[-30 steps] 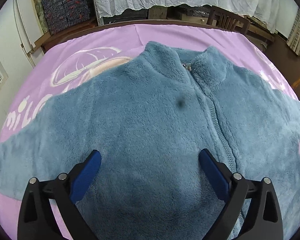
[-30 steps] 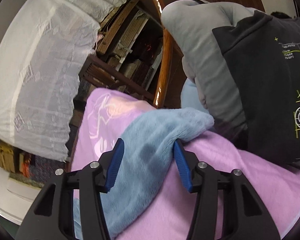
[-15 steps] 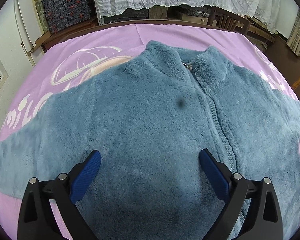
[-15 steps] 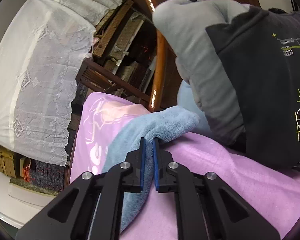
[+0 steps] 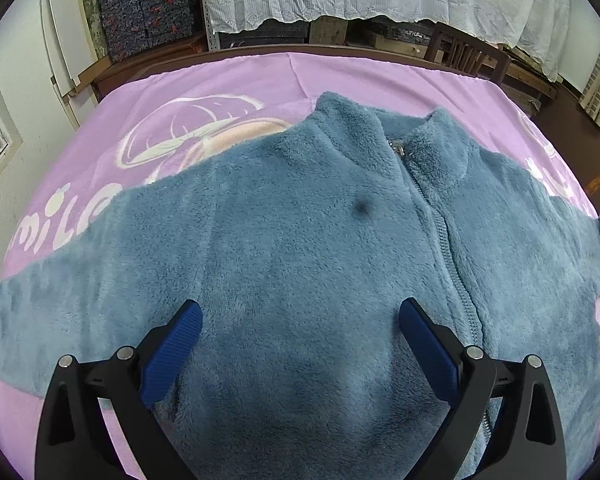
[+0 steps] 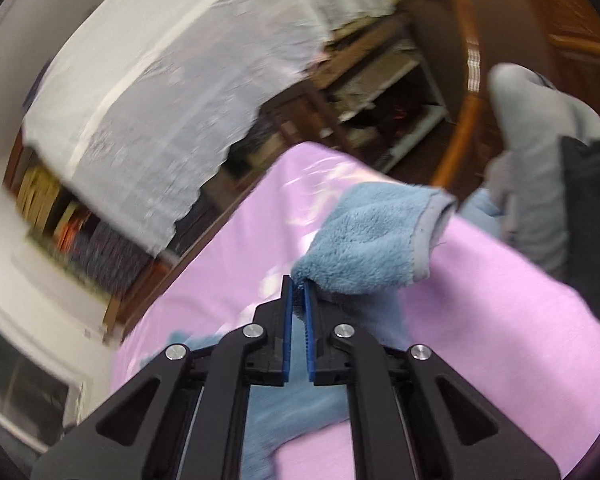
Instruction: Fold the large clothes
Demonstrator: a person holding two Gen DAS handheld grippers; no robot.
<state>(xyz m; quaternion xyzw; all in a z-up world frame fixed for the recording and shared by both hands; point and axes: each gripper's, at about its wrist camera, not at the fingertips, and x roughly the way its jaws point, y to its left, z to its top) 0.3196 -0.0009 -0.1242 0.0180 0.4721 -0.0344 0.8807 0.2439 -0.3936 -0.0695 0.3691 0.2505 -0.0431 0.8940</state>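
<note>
Right gripper (image 6: 297, 286) with jaws closed on the blue fleece sleeve (image 6: 364, 240), cuff end lifted and flopped to the right — grey hem showing; purple sheet (image 6: 500, 320) beneath; grey and dark clothes (image 6: 540, 160) piled at right; white lace cloth (image 6: 160, 120) behind, blurred.

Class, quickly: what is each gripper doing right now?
Left gripper: open, over the fleece jacket.
Right gripper: shut on the jacket sleeve.

The right wrist view is blurred by motion, so the shelves (image 6: 80, 236) and the white curtain (image 6: 172, 120) lose their details. The hem of the blue fleece jacket (image 5: 300, 260) is hidden behind the left gripper (image 5: 300, 316) and cut by the picture's lower edge.
</note>
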